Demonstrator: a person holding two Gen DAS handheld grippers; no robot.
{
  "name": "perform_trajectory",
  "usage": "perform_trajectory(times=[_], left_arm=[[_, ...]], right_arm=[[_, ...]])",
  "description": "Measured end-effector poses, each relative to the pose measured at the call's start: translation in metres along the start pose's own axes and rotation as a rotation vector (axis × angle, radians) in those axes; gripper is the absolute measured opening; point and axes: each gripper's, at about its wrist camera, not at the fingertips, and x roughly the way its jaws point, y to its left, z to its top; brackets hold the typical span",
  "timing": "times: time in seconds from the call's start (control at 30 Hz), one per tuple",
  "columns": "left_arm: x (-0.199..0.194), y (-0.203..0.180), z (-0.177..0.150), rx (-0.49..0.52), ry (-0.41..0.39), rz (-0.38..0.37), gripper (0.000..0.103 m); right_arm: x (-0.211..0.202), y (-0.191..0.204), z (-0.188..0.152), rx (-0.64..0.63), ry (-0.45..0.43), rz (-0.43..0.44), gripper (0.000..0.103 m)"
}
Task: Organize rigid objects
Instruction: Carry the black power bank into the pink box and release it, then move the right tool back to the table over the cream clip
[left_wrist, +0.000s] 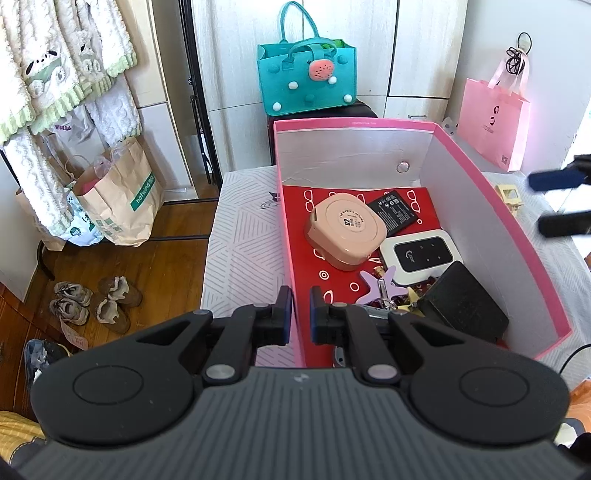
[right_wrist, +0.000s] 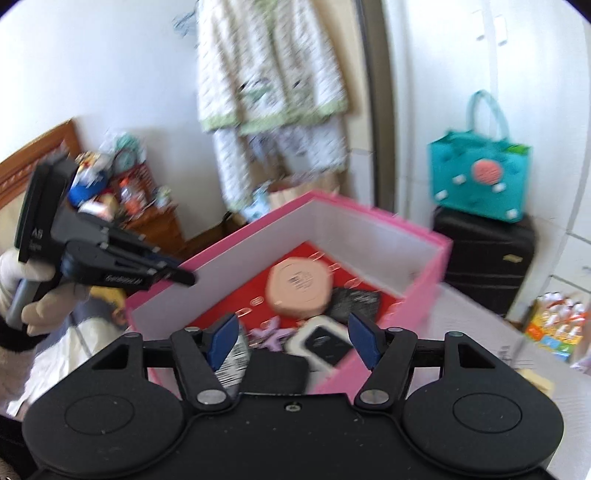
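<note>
A pink box (left_wrist: 513, 225) with white inner walls sits on the bed. Inside lie a peach rounded case (left_wrist: 345, 230), a black battery (left_wrist: 397, 210), a white pocket router (left_wrist: 419, 254), a purple star-shaped piece (left_wrist: 380, 282) and a black flat box (left_wrist: 465, 301) on a red card. My left gripper (left_wrist: 300, 314) is shut on the box's left wall at its near corner. My right gripper (right_wrist: 293, 341) is open and empty above the box's near edge (right_wrist: 332, 380); it also shows at the right edge of the left wrist view (left_wrist: 557, 201). The right wrist view is blurred.
A teal felt bag (left_wrist: 306, 77) sits on a black suitcase (right_wrist: 487, 254) behind the box. A pink gift bag (left_wrist: 493, 123) hangs at the right. Paper bags (left_wrist: 122, 199) and shoes (left_wrist: 96, 302) stand on the wood floor to the left. Towels hang on the wall.
</note>
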Motion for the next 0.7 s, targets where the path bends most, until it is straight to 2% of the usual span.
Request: perform_trajectory(times=[0.13, 0.37, 0.7], left_arm=[[0.001, -0.001, -0.001, -0.009, -0.004, 0.007, 0.007], [0.002, -0.008, 0.0, 0.014, 0.008, 0.041, 0.007], [0.002, -0.008, 0.0, -0.007, 0.012, 0.049, 0.007]], right_arm=[[-0.023, -0.038, -0.012, 0.116, -0.122, -0.142, 0.073], [-0.022, -0.095, -0.036, 0.228, -0.091, -0.272, 0.073], [0.013, -0.147, -0.082, 0.326, -0.025, -0.456, 0.073]])
